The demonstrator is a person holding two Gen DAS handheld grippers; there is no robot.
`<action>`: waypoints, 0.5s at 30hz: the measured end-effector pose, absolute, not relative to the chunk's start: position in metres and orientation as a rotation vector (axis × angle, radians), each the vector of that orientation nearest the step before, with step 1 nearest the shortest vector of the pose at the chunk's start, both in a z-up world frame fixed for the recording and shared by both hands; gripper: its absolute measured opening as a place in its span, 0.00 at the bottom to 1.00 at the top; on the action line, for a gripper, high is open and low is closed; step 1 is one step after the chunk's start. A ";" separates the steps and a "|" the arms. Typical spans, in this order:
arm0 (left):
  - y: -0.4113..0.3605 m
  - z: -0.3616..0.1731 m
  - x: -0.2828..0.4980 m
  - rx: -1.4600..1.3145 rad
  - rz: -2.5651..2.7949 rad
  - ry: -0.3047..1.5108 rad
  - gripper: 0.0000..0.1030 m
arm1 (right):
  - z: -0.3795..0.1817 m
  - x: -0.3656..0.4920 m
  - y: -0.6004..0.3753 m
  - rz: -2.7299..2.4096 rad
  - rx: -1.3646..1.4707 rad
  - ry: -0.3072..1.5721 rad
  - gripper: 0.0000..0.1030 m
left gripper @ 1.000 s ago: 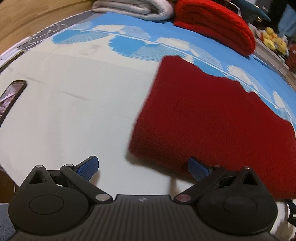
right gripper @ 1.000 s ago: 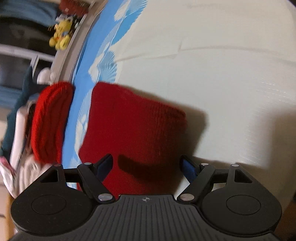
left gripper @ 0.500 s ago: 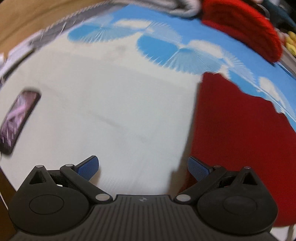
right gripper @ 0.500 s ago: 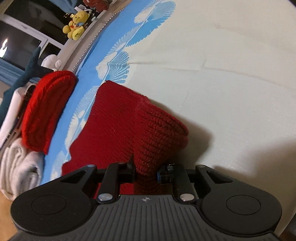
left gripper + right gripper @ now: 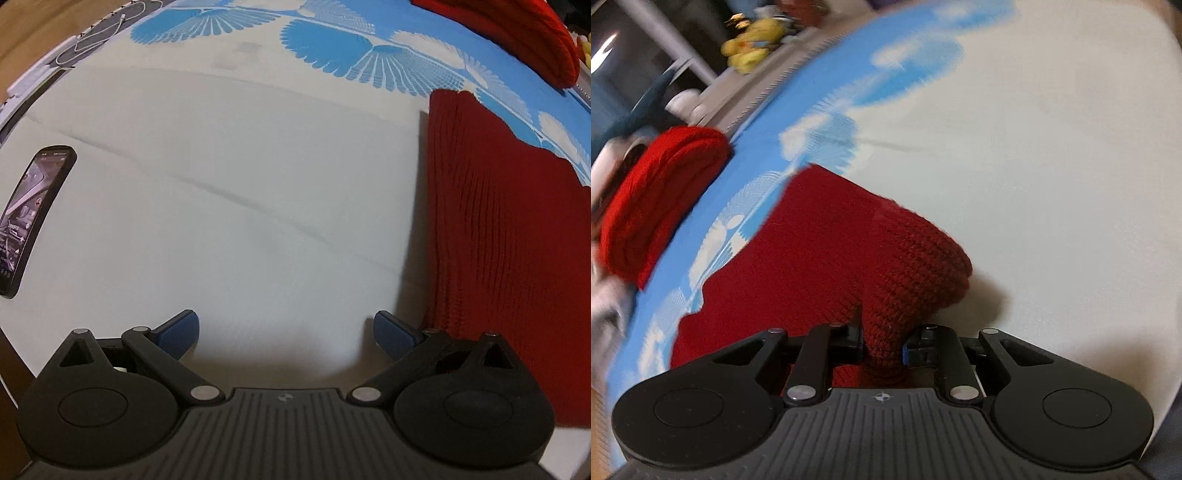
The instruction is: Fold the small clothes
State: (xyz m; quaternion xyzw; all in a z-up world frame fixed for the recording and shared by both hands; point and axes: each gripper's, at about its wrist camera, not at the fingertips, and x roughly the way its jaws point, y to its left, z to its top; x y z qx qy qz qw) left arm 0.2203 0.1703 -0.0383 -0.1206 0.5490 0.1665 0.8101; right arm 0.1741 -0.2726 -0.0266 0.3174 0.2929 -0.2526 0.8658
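Note:
A dark red knit garment [image 5: 498, 240] lies flat on the pale sheet [image 5: 240, 184], at the right of the left wrist view. My left gripper [image 5: 286, 326] hangs open over bare sheet just left of the garment's edge, with nothing between its blue pads. In the right wrist view my right gripper [image 5: 882, 345] is still closing its jaws on a bunched corner of the dark red knit garment [image 5: 842, 251]. The pads press on it, and the pinched corner stands raised off the sheet [image 5: 1052, 166].
A folded bright red knit [image 5: 517, 33] lies on the sheet's blue patterned band, seen too at the left in the right wrist view as a red roll [image 5: 653, 199]. A phone [image 5: 31, 218] rests near the bed's left edge. A yellow plush toy [image 5: 753, 40] sits on a ledge beyond.
My right gripper went from open around the garment's corner to shut on it, then rose and rolled. My left gripper slid left off the garment, over bare sheet toward the phone.

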 end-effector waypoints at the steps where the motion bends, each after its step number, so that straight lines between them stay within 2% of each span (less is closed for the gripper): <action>1: 0.172 -0.038 0.220 -0.275 0.353 1.173 0.99 | -0.010 0.179 -0.255 -0.511 0.561 0.571 0.16; 5: 0.178 -0.038 0.221 -0.329 0.338 1.185 0.97 | 0.041 0.193 -0.161 -0.341 0.154 0.417 0.15; 7: 0.181 -0.037 0.220 -0.343 0.339 1.183 0.97 | 0.048 0.195 -0.099 -0.213 -0.053 0.354 0.15; 11: 0.183 -0.036 0.218 -0.375 0.340 1.181 0.97 | 0.018 0.182 0.015 0.099 -0.419 0.299 0.15; 15: 0.191 -0.034 0.216 -0.395 0.355 1.171 0.96 | -0.041 0.172 0.074 0.377 -0.616 0.452 0.16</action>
